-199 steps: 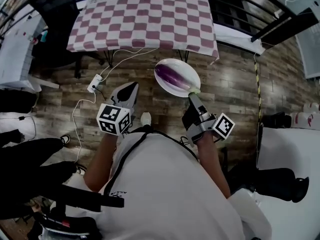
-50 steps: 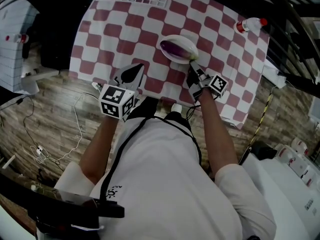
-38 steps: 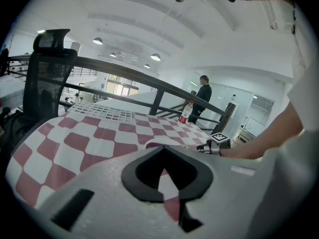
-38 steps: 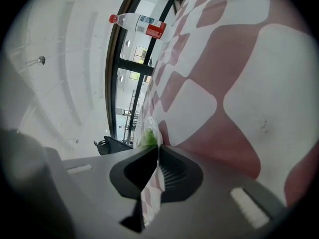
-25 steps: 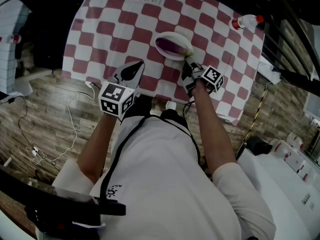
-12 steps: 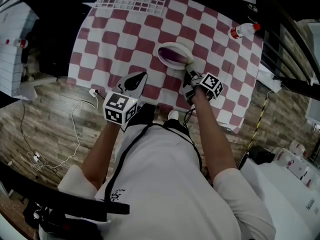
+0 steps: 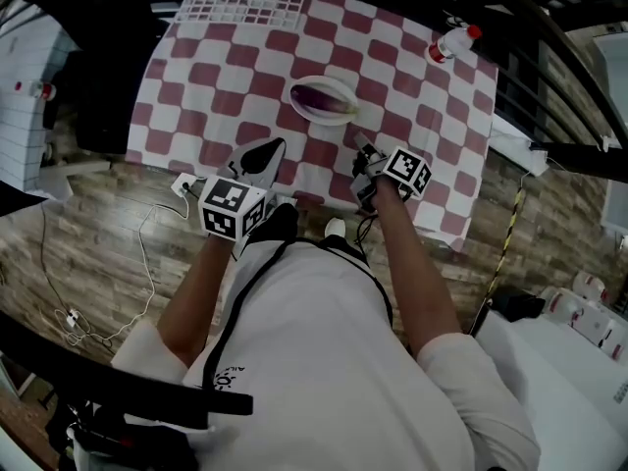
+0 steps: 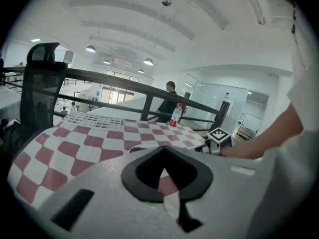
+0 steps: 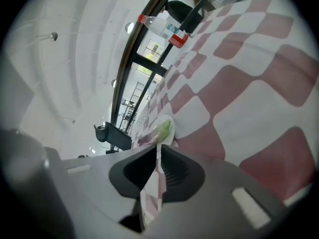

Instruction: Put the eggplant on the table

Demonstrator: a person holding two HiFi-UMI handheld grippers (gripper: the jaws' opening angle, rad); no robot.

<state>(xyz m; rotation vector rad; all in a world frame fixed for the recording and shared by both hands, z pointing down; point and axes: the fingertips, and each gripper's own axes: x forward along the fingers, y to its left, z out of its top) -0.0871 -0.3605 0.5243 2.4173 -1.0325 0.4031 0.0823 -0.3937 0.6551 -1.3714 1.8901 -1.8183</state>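
Wood-plank flooring (image 7: 88, 234) is showing beneath the person, with a white power strip (image 7: 184, 184) and its cables lying just off the near left corner of the table (image 7: 196, 86), which is wearing a red-and-white checked cloth. Closest in, both tools are hovering over the near edge of that cloth. The left gripper (image 7: 267, 150) is pointing forward with its jaws together and nothing in them. The right gripper (image 7: 359, 149) is showing only a narrow slit between its jaws, with bare cloth visible through the gap, so it is carrying nothing. Ahead of the right gripper and a little to its left, the eggplant (image 7: 324, 99) is lying flat on the cloth near the table's middle, clear of both tools. Its long axis is running roughly left to right in the head view, with the green stem end pointing back toward the right gripper, which is the nearer of the two. By this layout the placing is looking done, and the sensible next move is a straight pull-back toward the body. Open cloth is lying on every side of the eggplant. Farther off, a white grid mat (image 7: 235, 3) and a red-capped bottle (image 7: 446, 42) are sitting at the far edge, with a dark railing (image 7: 549, 47) beyond.
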